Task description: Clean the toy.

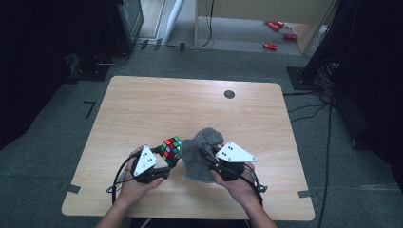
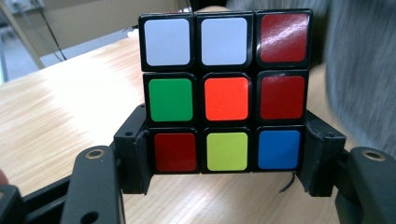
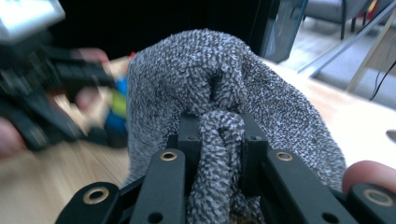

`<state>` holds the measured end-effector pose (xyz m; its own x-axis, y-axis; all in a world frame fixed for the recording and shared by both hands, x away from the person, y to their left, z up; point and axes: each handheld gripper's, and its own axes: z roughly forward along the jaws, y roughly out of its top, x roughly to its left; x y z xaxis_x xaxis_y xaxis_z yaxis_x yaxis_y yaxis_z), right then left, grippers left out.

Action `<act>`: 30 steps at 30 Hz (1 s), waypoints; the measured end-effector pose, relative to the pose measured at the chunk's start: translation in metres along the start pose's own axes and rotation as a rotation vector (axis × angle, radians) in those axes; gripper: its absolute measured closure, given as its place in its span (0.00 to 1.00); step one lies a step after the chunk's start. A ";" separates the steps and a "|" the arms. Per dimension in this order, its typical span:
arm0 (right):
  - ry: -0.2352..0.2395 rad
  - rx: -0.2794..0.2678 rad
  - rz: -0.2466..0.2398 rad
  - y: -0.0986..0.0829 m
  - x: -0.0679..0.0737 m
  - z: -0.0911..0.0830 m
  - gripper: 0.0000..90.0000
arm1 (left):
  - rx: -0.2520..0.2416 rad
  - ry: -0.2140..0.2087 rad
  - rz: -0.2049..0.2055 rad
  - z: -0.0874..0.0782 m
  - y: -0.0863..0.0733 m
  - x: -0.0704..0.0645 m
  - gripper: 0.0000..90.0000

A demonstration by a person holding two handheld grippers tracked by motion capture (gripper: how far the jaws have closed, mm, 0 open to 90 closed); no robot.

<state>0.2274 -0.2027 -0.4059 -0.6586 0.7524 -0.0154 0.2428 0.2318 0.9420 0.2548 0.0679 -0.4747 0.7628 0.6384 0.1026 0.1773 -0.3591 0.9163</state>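
A scrambled colour cube (image 1: 170, 149) is held just above the wooden table (image 1: 142, 104) near its front, with my left gripper (image 1: 161, 156) shut on its lower sides. In the left gripper view the cube (image 2: 226, 93) shows white, red, green, orange, yellow and blue squares, clamped between the two black jaws. Right beside it lies a grey cloth (image 1: 199, 154), bunched into a mound. My right gripper (image 1: 209, 154) is shut on a fold of that cloth (image 3: 219, 93), which fills the space between its jaws.
A small dark round hole (image 1: 229, 94) sits in the table's far right part. Beyond the table are grey carpet, cables (image 1: 309, 109) at the right, dark equipment at the left, and red objects (image 1: 275, 33) on the floor.
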 end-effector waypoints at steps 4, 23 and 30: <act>0.001 -0.054 -0.008 0.017 0.011 -0.014 0.85 | 0.010 -0.038 0.052 0.006 0.004 -0.019 0.39; -0.065 0.048 0.043 -0.021 0.004 0.017 0.85 | -0.103 -0.099 0.104 -0.007 0.015 -0.033 0.39; -0.057 0.022 0.076 -0.014 -0.002 0.006 0.84 | -0.044 -0.071 0.101 0.001 0.010 -0.028 0.39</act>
<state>0.2300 -0.2038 -0.4213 -0.5965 0.8018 0.0360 0.3067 0.1862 0.9334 0.2359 0.0462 -0.4688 0.8178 0.5500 0.1693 0.0710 -0.3884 0.9188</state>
